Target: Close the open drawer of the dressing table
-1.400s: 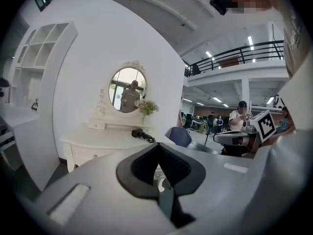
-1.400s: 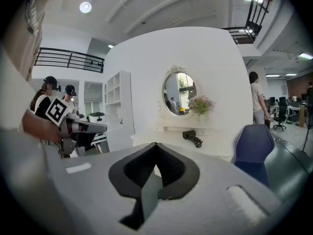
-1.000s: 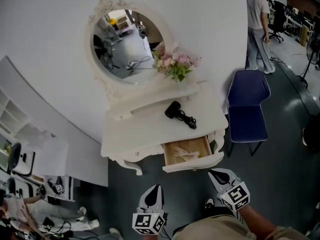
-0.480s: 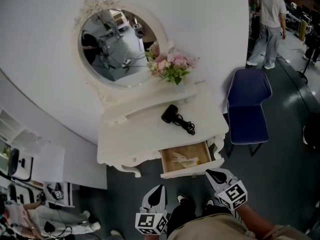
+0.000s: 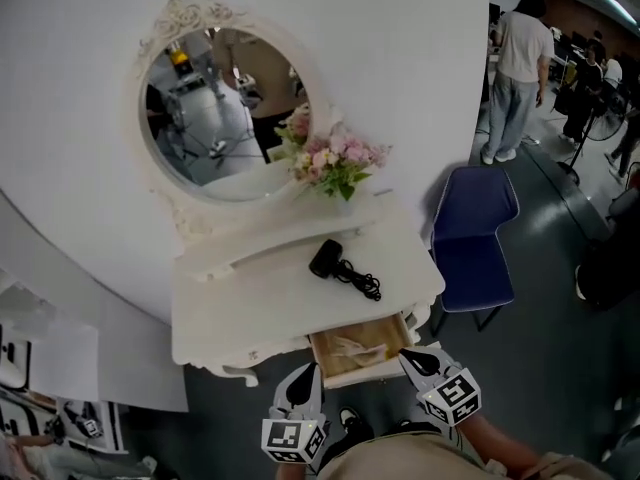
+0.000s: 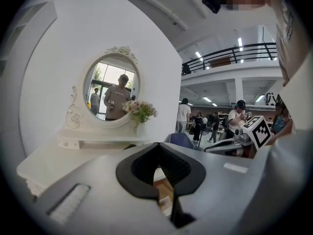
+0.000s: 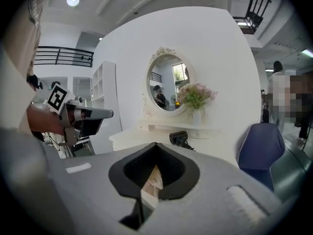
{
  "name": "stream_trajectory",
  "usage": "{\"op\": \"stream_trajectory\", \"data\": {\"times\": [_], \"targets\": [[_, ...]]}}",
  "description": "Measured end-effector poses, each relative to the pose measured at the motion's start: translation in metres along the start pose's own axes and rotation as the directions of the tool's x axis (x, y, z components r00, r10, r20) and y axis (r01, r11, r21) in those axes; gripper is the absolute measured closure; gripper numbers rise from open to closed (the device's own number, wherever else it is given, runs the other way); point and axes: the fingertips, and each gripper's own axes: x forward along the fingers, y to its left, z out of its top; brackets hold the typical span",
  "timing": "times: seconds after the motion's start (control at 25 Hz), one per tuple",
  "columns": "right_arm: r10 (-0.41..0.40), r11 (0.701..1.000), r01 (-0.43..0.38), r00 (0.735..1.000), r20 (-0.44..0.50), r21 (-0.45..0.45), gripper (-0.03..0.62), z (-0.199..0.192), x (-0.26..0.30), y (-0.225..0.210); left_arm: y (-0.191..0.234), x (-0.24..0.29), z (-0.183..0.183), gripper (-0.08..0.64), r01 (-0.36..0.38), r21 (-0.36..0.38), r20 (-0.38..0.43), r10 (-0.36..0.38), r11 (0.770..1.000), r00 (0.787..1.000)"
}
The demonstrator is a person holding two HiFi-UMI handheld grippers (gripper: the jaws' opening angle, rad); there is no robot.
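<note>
The white dressing table (image 5: 250, 308) stands against the wall, its drawer (image 5: 356, 348) pulled out at the front right. The drawer's wooden inside shows, with a pale item lying in it. My left gripper (image 5: 309, 372) is shut and its tip sits at the left end of the drawer front. Shut as well, my right gripper (image 5: 409, 357) has its tip at the right end of that front. Through the slit of the left gripper (image 6: 157, 173) and of the right gripper (image 7: 151, 173) a strip of the wooden drawer shows. Neither gripper holds anything.
On the tabletop lie a black hair dryer (image 5: 328, 258) with its cord and a vase of pink flowers (image 5: 332, 160) before the oval mirror (image 5: 220, 113). A blue chair (image 5: 472, 236) stands right of the table. People stand at the far right (image 5: 515, 68).
The view has moved closer to the table. Both grippers have come forward, from well short of the drawer front to right at it. The drawer stands open as before.
</note>
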Motion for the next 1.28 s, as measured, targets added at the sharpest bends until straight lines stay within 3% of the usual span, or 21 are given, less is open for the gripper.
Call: {"op": "stream_trajectory", "data": {"times": [0.36, 0.48, 0.6, 0.8, 1.08, 1.28], "targets": [[-0.13, 0.992, 0.129, 0.991, -0.013, -0.013, 0.589, 0.018, 0.026, -0.008, 0.036, 0.018, 0.011, 0.543, 0.096, -0.016, 0.039, -0.095, 0.995, 0.995], [-0.15, 0.989, 0.15, 0.987, -0.054, -0.001, 0.589, 0.001, 0.035, -0.012, 0.046, 0.019, 0.009, 0.543, 0.103, -0.023, 0.033, -0.102, 0.994, 0.994], [-0.162, 0.986, 0.166, 0.975, -0.152, 0.016, 0.589, -0.038, 0.04, -0.019, 0.055, 0.021, 0.004, 0.543, 0.092, -0.045, 0.031, -0.091, 0.995, 0.995], [-0.148, 0.985, 0.167, 0.935, -0.321, 0.032, 0.589, -0.112, 0.044, -0.027, 0.063, 0.025, -0.01, 0.543, 0.066, -0.08, -0.022, -0.068, 0.995, 0.997], [-0.071, 0.98, 0.154, 0.862, -0.502, 0.126, 0.589, -0.206, 0.031, -0.039, 0.044, 0.037, 0.007, 0.543, 0.087, 0.001, -0.074, -0.086, 0.996, 0.993], [-0.008, 0.99, 0.089, 0.801, -0.598, 0.106, 0.589, -0.253, 0.022, -0.032, 0.024, 0.052, 0.016, 0.543, 0.109, 0.0, -0.071, -0.109, 0.994, 0.992]]}}
